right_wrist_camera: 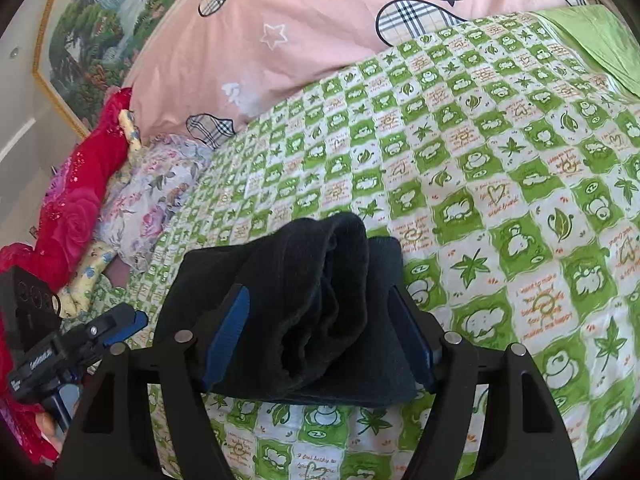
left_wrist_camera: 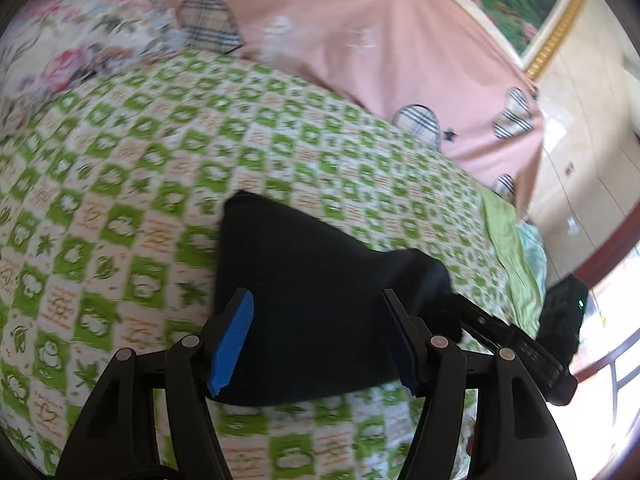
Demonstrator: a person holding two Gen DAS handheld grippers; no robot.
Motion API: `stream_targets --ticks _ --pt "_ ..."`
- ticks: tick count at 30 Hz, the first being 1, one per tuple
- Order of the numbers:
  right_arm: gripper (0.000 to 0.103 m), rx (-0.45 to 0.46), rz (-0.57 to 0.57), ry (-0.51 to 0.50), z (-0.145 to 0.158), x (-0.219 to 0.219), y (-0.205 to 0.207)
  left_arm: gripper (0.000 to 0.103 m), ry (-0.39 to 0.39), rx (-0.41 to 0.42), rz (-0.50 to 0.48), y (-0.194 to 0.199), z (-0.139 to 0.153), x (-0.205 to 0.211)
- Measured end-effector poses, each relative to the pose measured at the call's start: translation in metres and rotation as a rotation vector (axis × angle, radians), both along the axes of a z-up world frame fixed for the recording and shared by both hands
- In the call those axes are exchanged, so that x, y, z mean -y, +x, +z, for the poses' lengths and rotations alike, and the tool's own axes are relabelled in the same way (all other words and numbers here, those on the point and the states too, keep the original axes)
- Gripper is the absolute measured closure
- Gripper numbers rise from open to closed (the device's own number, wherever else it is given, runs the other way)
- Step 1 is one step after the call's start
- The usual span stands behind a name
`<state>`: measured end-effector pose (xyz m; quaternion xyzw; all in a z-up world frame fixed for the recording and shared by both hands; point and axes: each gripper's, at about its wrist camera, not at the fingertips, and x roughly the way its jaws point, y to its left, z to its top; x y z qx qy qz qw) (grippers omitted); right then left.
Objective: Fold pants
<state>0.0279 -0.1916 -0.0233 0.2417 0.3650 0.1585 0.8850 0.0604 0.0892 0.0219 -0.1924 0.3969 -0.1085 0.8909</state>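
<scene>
2 hand-held grippers open | pants (right_wrist_camera: 320,304) folded, on green-checked sheet (right_wrist_camera: 500,184)

The pants (right_wrist_camera: 320,312) are seen as thick, matt black knit cloth with a slightly fuzzy nap. The bed sheet (right_wrist_camera: 500,184) is smooth printed cotton-like cloth, lightly creased. The pink quilt (right_wrist_camera: 312,40) is soft matt fabric. Each hand-held gripper (left_wrist_camera: 320,340) is built of matt black plastic, with blue rubbery pads (left_wrist_camera: 234,340) and dull metal pins (left_wrist_camera: 190,341). A glossy gilt picture frame (left_wrist_camera: 560,36) is visible.
</scene>
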Motion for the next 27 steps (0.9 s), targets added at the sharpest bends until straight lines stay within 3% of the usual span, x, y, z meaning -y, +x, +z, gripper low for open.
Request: stream_targets --ticks 11,12,13,15,16,23,27 --pt "0.032 -0.031 0.002 -0.015 -0.008 -0.017 0.008 0.037 -0.012 -0.114 0.030 0.024 -0.042 -0.019" --pt "0.042 -0.033 0.002 -0.033 -0.008 -0.020 0.009 0.037 -0.010 -0.122 0.025 0.026 -0.045 -0.018" --pt "0.060 -0.039 -0.002 -0.068 -0.008 -0.021 0.009 0.037 -0.007 -0.126 0.023 0.027 -0.046 -0.017" --pt "0.076 -0.039 0.004 -0.066 -0.009 -0.019 0.009 0.036 0.011 -0.131 0.022 0.028 -0.049 -0.013" --pt "0.089 -0.033 0.001 -0.063 -0.008 -0.017 0.008 0.036 0.018 -0.129 0.020 0.029 -0.048 -0.011" --pt "0.095 0.067 -0.007 -0.018 0.023 -0.002 -0.009 0.036 0.025 -0.105 -0.007 0.028 -0.031 -0.001" --pt "0.095 0.053 -0.025 -0.052 0.021 0.005 -0.008 0.036 0.088 -0.093 -0.003 0.029 -0.030 0.004"
